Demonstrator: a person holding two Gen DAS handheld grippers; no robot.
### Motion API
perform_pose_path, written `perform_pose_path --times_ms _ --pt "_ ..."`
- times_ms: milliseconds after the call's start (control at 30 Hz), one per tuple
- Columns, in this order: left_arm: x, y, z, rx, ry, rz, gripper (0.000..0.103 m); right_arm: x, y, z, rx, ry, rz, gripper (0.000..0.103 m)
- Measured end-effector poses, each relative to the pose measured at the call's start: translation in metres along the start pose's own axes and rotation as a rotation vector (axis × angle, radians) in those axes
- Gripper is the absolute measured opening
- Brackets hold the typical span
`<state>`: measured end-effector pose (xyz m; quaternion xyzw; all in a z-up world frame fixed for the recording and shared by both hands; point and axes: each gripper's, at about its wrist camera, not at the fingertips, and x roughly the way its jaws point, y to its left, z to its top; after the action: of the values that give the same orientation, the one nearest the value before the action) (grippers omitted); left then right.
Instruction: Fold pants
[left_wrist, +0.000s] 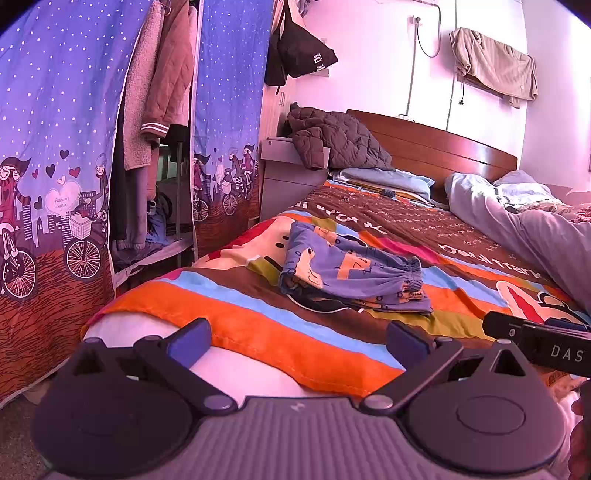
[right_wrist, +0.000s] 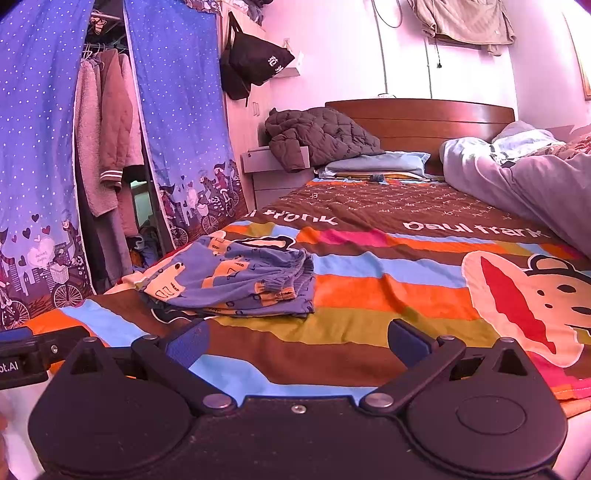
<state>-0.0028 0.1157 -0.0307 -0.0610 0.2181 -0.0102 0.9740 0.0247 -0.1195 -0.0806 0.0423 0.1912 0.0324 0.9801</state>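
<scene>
Blue patterned pants (left_wrist: 347, 271) lie folded into a compact bundle on the striped bedspread (left_wrist: 258, 325), elastic waistband to the right. In the right wrist view the same pants (right_wrist: 236, 280) rest left of centre on the bedspread (right_wrist: 369, 288). My left gripper (left_wrist: 297, 341) hovers open near the bed's foot edge, short of the pants, with nothing between its blue pads. My right gripper (right_wrist: 297, 341) is open too, just in front of the pants and empty. The other tool's body shows at the right edge (left_wrist: 543, 345) and at the left edge (right_wrist: 26, 354).
A fabric wardrobe with a cartoon bicycle curtain (left_wrist: 55, 166) and hanging coats (left_wrist: 162, 85) stands left of the bed. A brown quilted jacket (right_wrist: 317, 136) sits on a nightstand by the headboard (right_wrist: 443, 118). A grey duvet (right_wrist: 524, 184) is piled along the bed's right side.
</scene>
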Motion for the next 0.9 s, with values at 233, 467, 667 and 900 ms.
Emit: perform_pose_path --times_ms 233,467,667,900 --pt "0.0000 0.0000 0.0003 -0.001 0.001 0.000 0.103 0.0004 0.0003 -0.0012 -0.004 0.006 -0.002 0.102" --pt "-0.0001 -0.0002 0.0005 0.001 0.001 0.000 0.103 0.0006 0.0000 -0.0012 -0.005 0.007 -0.002 0.102" --pt "-0.0002 -0.0003 0.0006 0.000 0.001 0.001 0.103 0.0006 0.0003 -0.0009 -0.005 0.007 -0.002 0.102" --pt "-0.0002 -0.0004 0.0007 0.001 0.002 0.001 0.103 0.0007 -0.0003 -0.0011 -0.004 0.008 -0.002 0.102"
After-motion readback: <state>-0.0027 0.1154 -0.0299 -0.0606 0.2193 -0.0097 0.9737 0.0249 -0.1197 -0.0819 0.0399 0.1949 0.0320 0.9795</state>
